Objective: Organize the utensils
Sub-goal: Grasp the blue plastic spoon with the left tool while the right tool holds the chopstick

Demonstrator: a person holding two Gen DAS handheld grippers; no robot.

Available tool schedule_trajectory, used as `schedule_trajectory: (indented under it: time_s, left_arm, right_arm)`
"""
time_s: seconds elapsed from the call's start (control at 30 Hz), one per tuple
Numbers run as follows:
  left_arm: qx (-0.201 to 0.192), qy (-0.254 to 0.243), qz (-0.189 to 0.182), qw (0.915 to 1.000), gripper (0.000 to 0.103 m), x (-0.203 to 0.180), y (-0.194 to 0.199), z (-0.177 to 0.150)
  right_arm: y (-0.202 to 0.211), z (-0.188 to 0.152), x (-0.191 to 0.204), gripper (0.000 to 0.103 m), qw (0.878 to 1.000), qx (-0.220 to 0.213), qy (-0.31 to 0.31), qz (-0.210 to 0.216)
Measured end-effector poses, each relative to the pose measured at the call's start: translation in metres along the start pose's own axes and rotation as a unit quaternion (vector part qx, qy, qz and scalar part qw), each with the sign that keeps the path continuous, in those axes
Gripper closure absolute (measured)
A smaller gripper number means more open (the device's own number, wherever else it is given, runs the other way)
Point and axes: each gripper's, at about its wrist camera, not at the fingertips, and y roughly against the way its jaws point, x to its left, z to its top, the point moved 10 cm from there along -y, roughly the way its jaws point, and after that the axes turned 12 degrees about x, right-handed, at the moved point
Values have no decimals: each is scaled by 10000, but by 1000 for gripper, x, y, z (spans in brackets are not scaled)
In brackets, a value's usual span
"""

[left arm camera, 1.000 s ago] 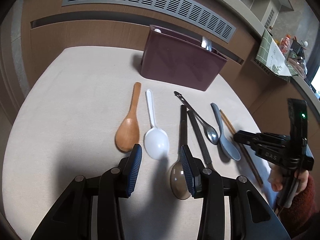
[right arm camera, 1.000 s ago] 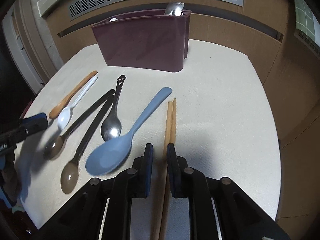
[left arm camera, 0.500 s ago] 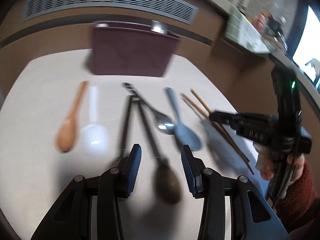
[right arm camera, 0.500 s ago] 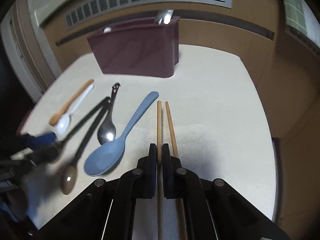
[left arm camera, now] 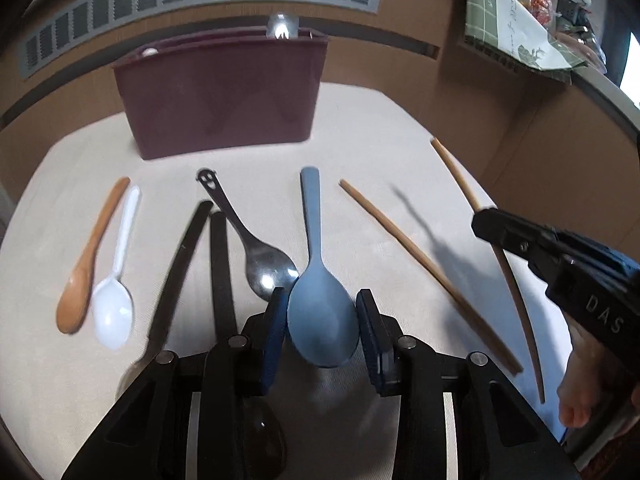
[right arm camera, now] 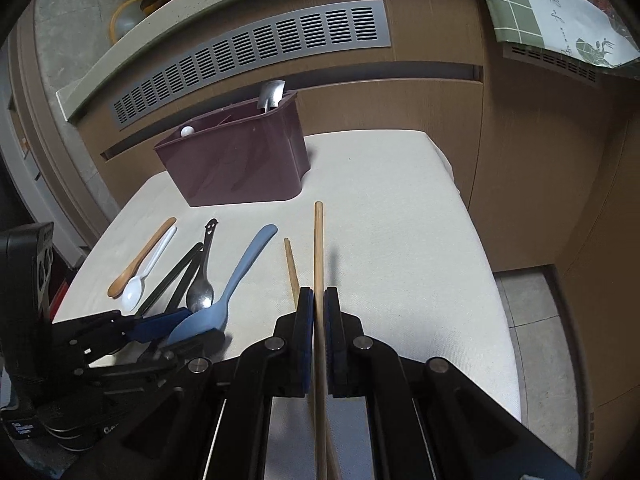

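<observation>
The blue plastic spoon (left arm camera: 320,312) lies on the cream worktop (left arm camera: 380,140) with its bowl between the jaws of the left gripper (left arm camera: 322,334), which are closing around it; the pads flank the bowl, though whether they press on it yet I cannot tell. Touching its left edge is the metal spoon (left arm camera: 268,268) with a smiley cut into its handle end, then two dark long-handled spoons (left arm camera: 218,264) whose bowls are partly hidden under the left gripper's body, and furthest left a white plastic spoon (left arm camera: 114,304) lying against a small wooden spoon (left arm camera: 78,296). To the right of the blue spoon one wooden chopstick (left arm camera: 424,268) rests flat on the cloth. The other chopstick (right arm camera: 319,264) is pinched tight in the fully closed jaws of the right gripper (right arm camera: 316,308), raised off the worktop (it casts a shadow below) and pointing toward the maroon utensil caddy (right arm camera: 240,168). That caddy stands at the far edge of the worktop against a wooden panel with a grey vent grille (right arm camera: 256,52), and already holds a metal utensil (right arm camera: 272,94) and something white-tipped (right arm camera: 187,131).
</observation>
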Motion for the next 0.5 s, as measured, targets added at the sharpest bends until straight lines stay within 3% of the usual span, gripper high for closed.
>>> schedule_trajectory:
  time_s: [0.27, 0.4, 0.5]
  left_arm:
    - [-1261, 104, 108, 9919, 71, 41, 77, 24]
    - [-1449, 215, 30, 9892, 74, 62, 100, 32]
    - [-1510, 316, 96, 9880, 91, 80, 107, 36]
  right_arm:
    - [6, 6, 7, 99, 9997, -168, -34, 168]
    - [10, 13, 19, 99, 9992, -254, 24, 317]
    - [10, 17, 25, 99, 9992, -286, 99, 272]
